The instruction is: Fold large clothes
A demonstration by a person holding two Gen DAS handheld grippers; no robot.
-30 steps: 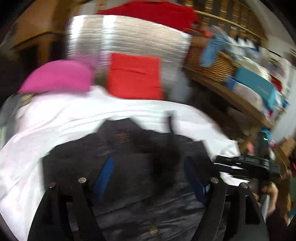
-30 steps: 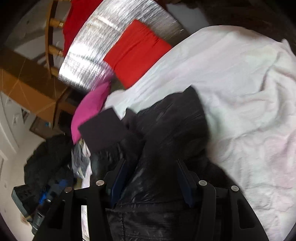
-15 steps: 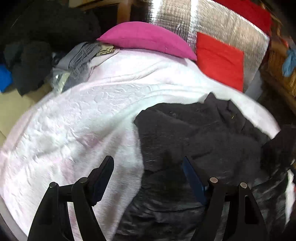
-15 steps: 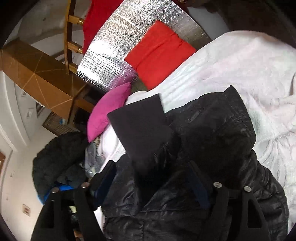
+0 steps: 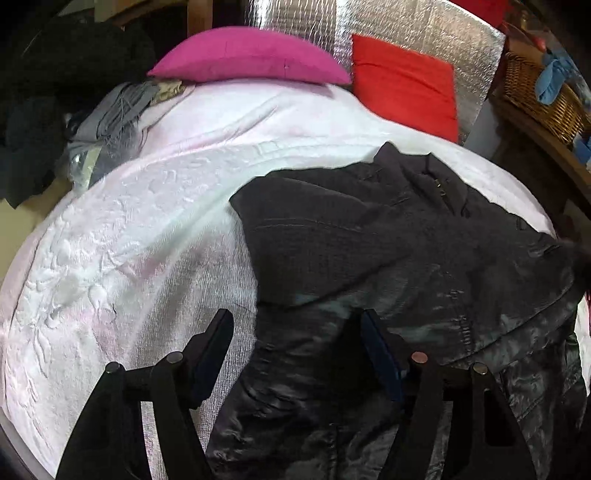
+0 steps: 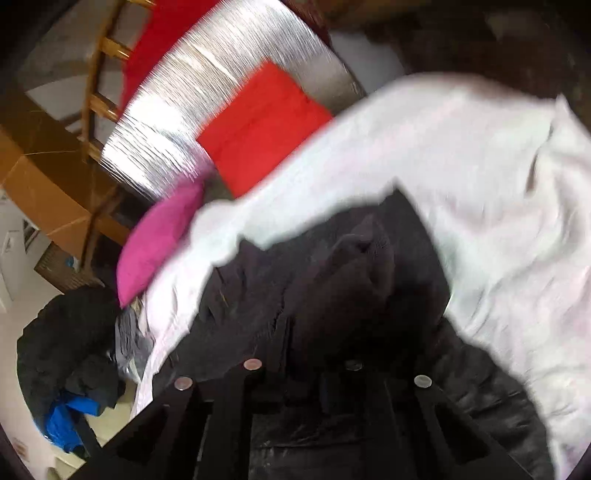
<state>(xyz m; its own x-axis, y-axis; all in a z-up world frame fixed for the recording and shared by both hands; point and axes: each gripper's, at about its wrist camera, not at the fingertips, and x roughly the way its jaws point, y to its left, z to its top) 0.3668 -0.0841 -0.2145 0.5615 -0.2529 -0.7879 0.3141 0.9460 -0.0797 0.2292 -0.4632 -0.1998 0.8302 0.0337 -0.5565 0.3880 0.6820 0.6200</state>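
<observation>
A large black jacket (image 5: 369,240) lies on the white bedspread (image 5: 129,240), with a matt part folded over its shiny body. My left gripper (image 5: 293,321) hovers over the jacket's left edge, its jaws closing. One finger is over the bedspread and the other over the jacket, and neither pad presses on the cloth. In the blurred right wrist view my right gripper (image 6: 295,376) is shut low on the jacket (image 6: 314,295). Dark cloth bunches up at its tips and appears pinched.
A pink pillow (image 5: 247,59), a red cushion (image 5: 402,81) and a silver foil panel (image 5: 388,18) stand at the bed's head. Grey clothes (image 5: 110,110) and a dark clothes heap (image 5: 55,92) lie at the left. A wicker basket (image 5: 535,96) sits on a shelf at the right.
My left gripper swung left and down onto the jacket's left edge. My right gripper went from wide open to shut. The raised black flap now lies flat on the jacket.
</observation>
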